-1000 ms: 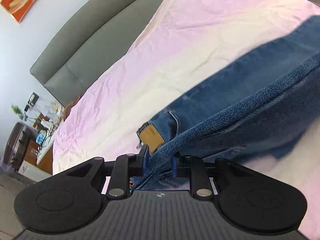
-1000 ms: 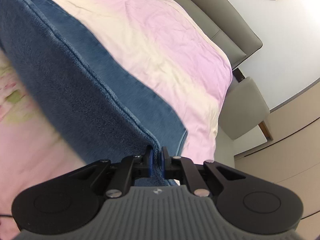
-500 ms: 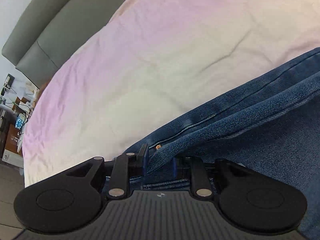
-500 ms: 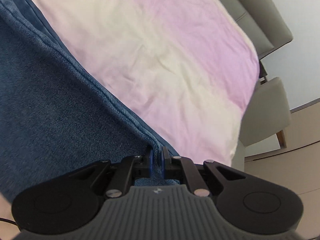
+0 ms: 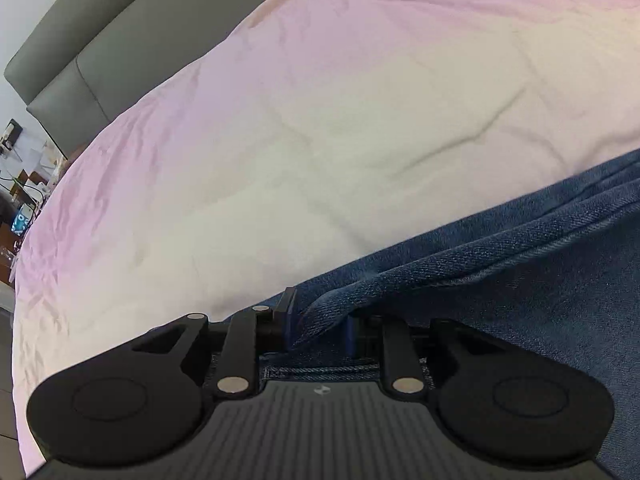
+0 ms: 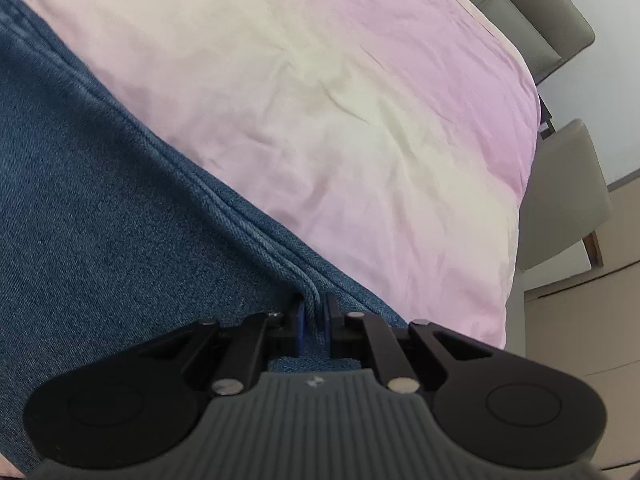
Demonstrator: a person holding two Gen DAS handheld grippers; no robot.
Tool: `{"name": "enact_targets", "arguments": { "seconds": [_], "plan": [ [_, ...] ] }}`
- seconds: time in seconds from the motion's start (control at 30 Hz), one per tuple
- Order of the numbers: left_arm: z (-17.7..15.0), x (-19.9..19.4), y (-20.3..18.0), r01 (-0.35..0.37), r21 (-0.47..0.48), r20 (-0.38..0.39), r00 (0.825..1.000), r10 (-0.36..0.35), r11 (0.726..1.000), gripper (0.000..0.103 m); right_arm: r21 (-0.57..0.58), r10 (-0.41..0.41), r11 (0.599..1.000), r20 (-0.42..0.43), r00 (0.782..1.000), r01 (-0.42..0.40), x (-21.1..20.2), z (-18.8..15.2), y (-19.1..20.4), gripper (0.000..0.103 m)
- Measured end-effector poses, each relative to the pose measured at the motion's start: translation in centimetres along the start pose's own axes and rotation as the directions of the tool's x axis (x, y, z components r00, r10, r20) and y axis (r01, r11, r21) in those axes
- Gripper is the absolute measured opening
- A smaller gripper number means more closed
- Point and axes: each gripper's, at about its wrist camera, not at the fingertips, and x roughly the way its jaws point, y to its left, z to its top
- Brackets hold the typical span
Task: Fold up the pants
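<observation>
**Both grippers clamped on denim edge, pants low over the bed**

While the pants (image 5: 520, 300) lie across the pink-and-cream bedsheet (image 5: 320, 128), each gripper holds a separate point on the same long seamed edge. The left gripper (image 5: 318, 326) has its jaws part-way closed on a thick bunch of denim, the fabric ridge rising between the blue pads and running off to the right. The right gripper (image 6: 314, 320) has its jaws drawn close together on the stitched seam, several parallel folds of cloth pinched between the pads.

In the right wrist view, the pants (image 6: 100, 220) spread broad and flat to the left of the seam, with the sheet showing beyond the edge. This suggests the garment is doubled lengthwise and the held edge is being laid onto or along the bed.

Gripping at two well-separated points on one edge keeps that edge taut and straight, so the fold lands square rather than sagging in the middle.

A grey headboard (image 5: 100, 40) stands at the far end; a padded chair (image 6: 568, 200) stands beside the bed.

Judgement: fold under way, release not yet made.
</observation>
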Motion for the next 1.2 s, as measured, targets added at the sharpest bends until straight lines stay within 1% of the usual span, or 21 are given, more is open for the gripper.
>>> {"name": "enact_targets", "arguments": {
  "seconds": [0.07, 0.1, 0.17, 0.2, 0.27, 0.3, 0.33, 0.37, 0.4, 0.43, 0.47, 0.5, 0.63, 0.7, 0.77, 0.83, 0.9, 1.0, 1.07, 1.1, 1.2],
  "plan": [
    [-0.2, 0.7, -0.6, -0.023, 0.018, -0.024, 0.999, 0.023, 1.000, 0.028, 0.019, -0.010, 1.000, -0.008, 1.000, 0.010, 0.6, 0.2, 0.3, 0.003],
    [-0.4, 0.9, -0.8, -0.038, 0.022, -0.032, 0.999, 0.039, 0.999, 0.032, 0.024, -0.019, 1.000, -0.012, 1.000, 0.019, 0.8, 0.2, 0.5, 0.005],
    [0.2, 1.5, -1.4, -0.047, 0.015, -0.051, 0.998, 0.047, 0.999, 0.032, 0.026, -0.041, 0.999, -0.020, 0.999, 0.042, 1.4, 0.6, 1.2, 0.006],
    [0.2, 1.4, -1.4, -0.049, 0.024, -0.056, 0.997, 0.050, 0.999, 0.033, 0.029, -0.050, 0.998, -0.025, 0.998, 0.050, 1.4, 0.8, 1.2, 0.009],
    [0.5, 0.8, -1.3, -0.049, 0.038, -0.060, 0.997, 0.052, 0.998, 0.033, 0.048, -0.070, 0.996, -0.023, 0.997, 0.071, 1.0, 0.9, 1.0, 0.022],
    [0.6, 0.2, -1.0, -0.046, 0.039, -0.060, 0.997, 0.049, 0.998, 0.037, 0.057, -0.092, 0.994, -0.006, 0.996, 0.092, 0.3, 0.9, 0.8, 0.041],
    [0.6, -0.2, -0.7, -0.043, 0.035, -0.056, 0.997, 0.045, 0.998, 0.044, 0.072, -0.114, 0.991, 0.011, 0.993, 0.113, -0.4, 0.9, 0.4, 0.055],
    [0.7, -0.6, -0.6, -0.038, 0.027, -0.044, 0.998, 0.039, 0.999, 0.050, 0.091, -0.122, 0.989, 0.022, 0.992, 0.120, -0.9, 1.0, 0.0, 0.058],
    [0.7, -1.5, -0.1, -0.041, 0.008, -0.025, 0.999, 0.041, 0.999, 0.073, 0.113, -0.121, 0.987, 0.023, 0.992, 0.117, -1.5, 1.0, -0.4, 0.058],
    [0.6, -2.4, 0.5, -0.056, -0.022, 0.000, 0.998, 0.056, 0.998, 0.088, 0.137, -0.115, 0.984, 0.022, 0.993, 0.111, -2.1, 1.0, -0.8, 0.058],
    [0.5, -3.4, 1.3, -0.064, -0.055, 0.032, 0.997, 0.066, 0.996, 0.088, 0.159, -0.107, 0.982, 0.023, 0.994, 0.102, -2.8, 0.9, -1.0, 0.058],
    [0.5, -4.3, 2.0, -0.057, -0.083, 0.044, 0.997, 0.061, 0.995, 0.088, 0.175, -0.097, 0.980, 0.027, 0.995, 0.090, -3.6, 0.7, -1.1, 0.060],
    [-0.8, -7.5, 4.4, -0.015, -0.183, 0.059, 0.998, 0.026, 0.983, 0.088, 0.227, -0.054, 0.973, 0.039, 0.998, 0.044, -6.7, -0.8, -0.9, 0.060],
    [-2.1, -8.9, 6.1, 0.040, -0.262, 0.061, 0.998, -0.024, 0.964, 0.088, 0.287, -0.017, 0.958, 0.044, 0.999, 0.004, -8.1, -2.4, -1.1, 0.061],
    [-4.5, -9.8, 7.9, 0.079, -0.348, 0.074, 0.996, -0.056, 0.934, 0.088, 0.359, 0.015, 0.933, 0.045, 0.999, -0.030, -9.1, -4.5, -1.3, 0.061],
    [-7.3, -10.3, 10.1, 0.133, -0.451, 0.099, 0.990, -0.099, 0.882, 0.088, 0.447, 0.044, 0.892, 0.052, 0.998, -0.063, -10.0, -7.0, -1.5, 0.061],
    [-10.1, -10.4, 12.1, 0.190, -0.557, 0.129, 0.982, -0.141, 0.809, 0.088, 0.549, 0.076, 0.830, 0.063, 0.995, -0.098, -10.4, -9.5, -2.1, 0.061],
    [-13.9, -9.8, 13.6, 0.197, -0.689, 0.135, 0.980, -0.143, 0.697, 0.088, 0.671, 0.112, 0.731, 0.067, 0.991, -0.128, -10.2, -12.9, -2.8, 0.060],
    [-16.3, -9.0, 14.3, 0.207, -0.771, 0.131, 0.977, -0.168, 0.602, 0.088, 0.737, 0.123, 0.663, 0.062, 0.991, -0.128, -9.8, -14.9, -3.3, 0.059],
    [-17.6, -8.4, 14.3, 0.222, -0.805, 0.138, 0.972, -0.191, 0.550, 0.088, 0.771, 0.130, 0.624, 0.063, 0.989, -0.131, -9.6, -15.9, -3.7, 0.058],
    [-20.2, -6.3, 14.3, 0.256, -0.878, 0.178, 0.959, -0.222, 0.404, 0.088, 0.850, 0.125, 0.510, 0.076, 0.989, -0.129, -9.2, -18.6, -5.0, 0.054]
  ]
}}
